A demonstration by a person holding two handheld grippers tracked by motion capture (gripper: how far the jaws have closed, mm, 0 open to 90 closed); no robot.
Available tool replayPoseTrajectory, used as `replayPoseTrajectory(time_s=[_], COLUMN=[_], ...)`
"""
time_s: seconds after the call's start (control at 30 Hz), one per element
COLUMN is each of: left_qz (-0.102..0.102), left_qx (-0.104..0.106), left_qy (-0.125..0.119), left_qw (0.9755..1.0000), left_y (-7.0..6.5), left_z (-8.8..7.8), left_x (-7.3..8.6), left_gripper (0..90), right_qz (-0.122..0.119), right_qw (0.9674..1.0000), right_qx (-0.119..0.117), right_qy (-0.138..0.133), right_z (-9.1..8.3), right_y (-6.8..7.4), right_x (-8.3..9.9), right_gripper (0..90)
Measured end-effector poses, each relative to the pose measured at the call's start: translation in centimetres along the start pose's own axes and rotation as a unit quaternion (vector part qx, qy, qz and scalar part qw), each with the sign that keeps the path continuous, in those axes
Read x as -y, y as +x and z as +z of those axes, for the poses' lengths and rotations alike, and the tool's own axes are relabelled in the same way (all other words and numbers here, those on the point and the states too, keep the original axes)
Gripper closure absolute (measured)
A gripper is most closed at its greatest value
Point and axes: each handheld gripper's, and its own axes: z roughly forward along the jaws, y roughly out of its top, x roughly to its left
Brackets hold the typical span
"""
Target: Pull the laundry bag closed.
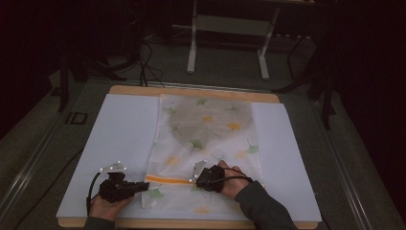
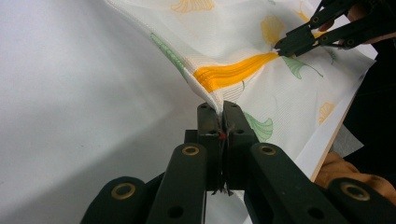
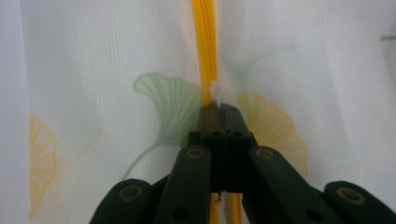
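A thin, light, limp cloth (image 1: pixel 206 143) printed with leaves is spread down the middle of the table (image 1: pixel 119 139), its near end pinched along an orange fold by the closed left gripper (image 2: pixel 219 109) and closed right gripper (image 3: pixel 220 108), probably best held at edges.

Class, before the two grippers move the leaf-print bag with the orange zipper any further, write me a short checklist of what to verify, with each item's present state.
1. Left gripper shut on the bag's corner edge beside the zipper's end: ok.
2. Right gripper shut on the white zipper pull: ok.
3. Orange zipper runs straight between the two grippers: ok.
4. Bag lies flat on the white mat, except near the left gripper: ok.
5. Zipper open or closed: cannot tell.
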Motion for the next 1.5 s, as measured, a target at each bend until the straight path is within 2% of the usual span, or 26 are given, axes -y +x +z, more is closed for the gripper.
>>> replayPoseTrajectory(time_s=[1.23,1.5], left_qz=[-0.003,-0.003], left_qx=[-0.002,-0.003], left_qy=[-0.003,-0.004], left_qw=[1.0000,1.0000], left_y=[0.1,0.1], left_z=[-0.2,-0.2], left_x=[0.1,0.1], left_gripper=[88.1,88.1], right_qz=[0.017,0.029], right_qw=[0.9996,0.9993], right_qx=[0.016,0.016], right_qy=[0.018,0.016], right_z=[-1.2,-1.5], right_y=[-0.5,-0.5], right_x=[3.0,3.6], right_gripper=[90.0,90.0])
